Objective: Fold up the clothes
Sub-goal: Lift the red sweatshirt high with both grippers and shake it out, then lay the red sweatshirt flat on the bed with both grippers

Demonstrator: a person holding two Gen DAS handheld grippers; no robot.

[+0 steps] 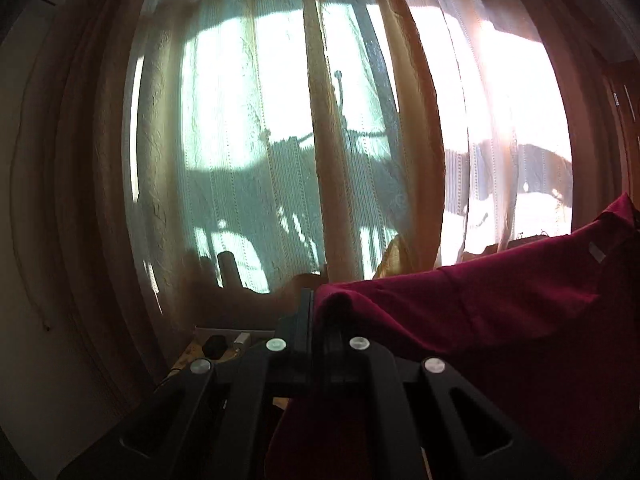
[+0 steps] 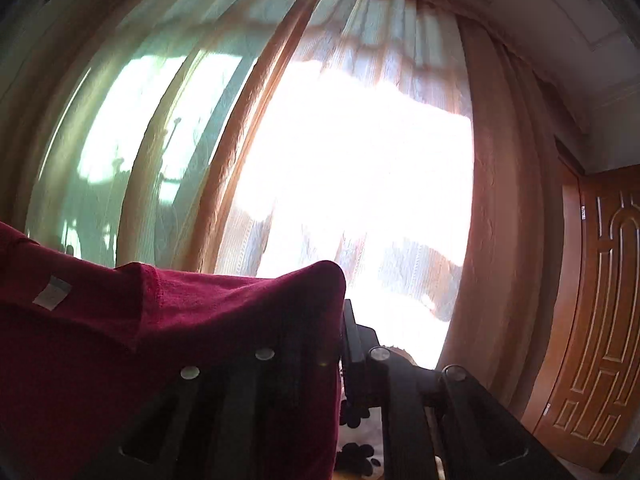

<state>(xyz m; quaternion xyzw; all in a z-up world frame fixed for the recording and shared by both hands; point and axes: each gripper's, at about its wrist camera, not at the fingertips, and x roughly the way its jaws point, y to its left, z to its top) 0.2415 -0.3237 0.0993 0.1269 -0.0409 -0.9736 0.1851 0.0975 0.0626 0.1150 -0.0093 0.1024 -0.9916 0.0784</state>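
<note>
Dark red knit garment (image 1: 500, 320) hangs stretched between both grippers, its long axis running sideways from one to the other, a small white label (image 2: 52, 293) facing the cameras. Left gripper (image 1: 316, 312) and right gripper (image 2: 342, 320) each have their jaws pressed together on an upper corner. Only the right wrist view shows a carved brown wooden door (image 2: 600, 320); the left shows a power strip (image 1: 228, 342) below. Sheer sunlit curtains (image 1: 260, 140) lie beyond, well apart.

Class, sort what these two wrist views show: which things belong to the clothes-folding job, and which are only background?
Job:
dark red garment
left gripper
right gripper

Background:
sheer curtains
wooden door
power strip
</note>
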